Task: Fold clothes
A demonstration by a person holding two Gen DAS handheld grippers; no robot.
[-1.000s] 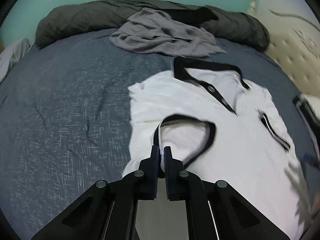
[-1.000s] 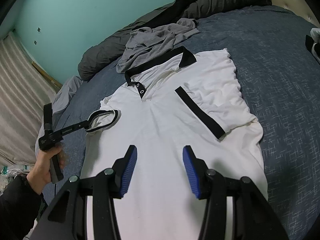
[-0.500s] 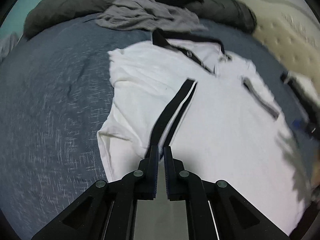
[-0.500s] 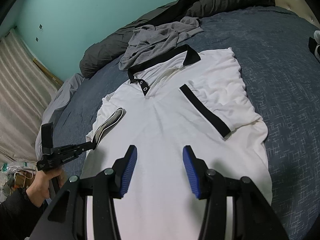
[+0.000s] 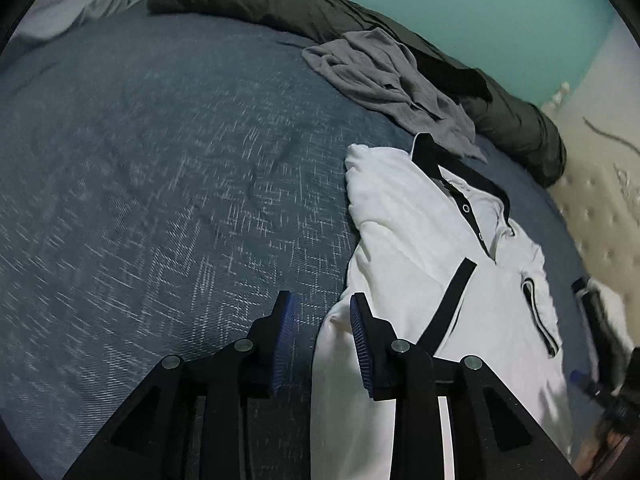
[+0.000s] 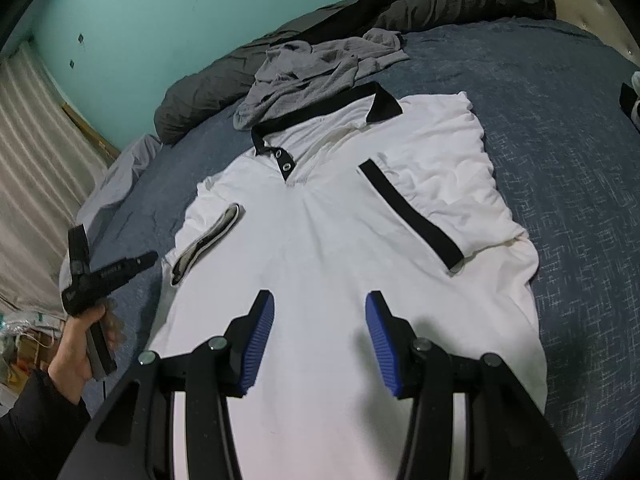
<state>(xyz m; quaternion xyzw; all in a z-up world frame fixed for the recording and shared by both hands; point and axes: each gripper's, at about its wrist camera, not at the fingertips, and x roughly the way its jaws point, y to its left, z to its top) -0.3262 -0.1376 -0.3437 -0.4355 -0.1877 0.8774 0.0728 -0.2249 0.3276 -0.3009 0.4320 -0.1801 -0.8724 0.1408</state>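
The polo shirt is white, with a black collar, a black button strip with 2 pale round buttons, and black bands on the sleeve edges. The bed cover is dark blue-grey with a pattern of short pale crossing lines. The crumpled garment behind the shirt is plain grey. The duvet is dark grey, and the wall is turquoise. Both grippers are black with blue ribbed pads.
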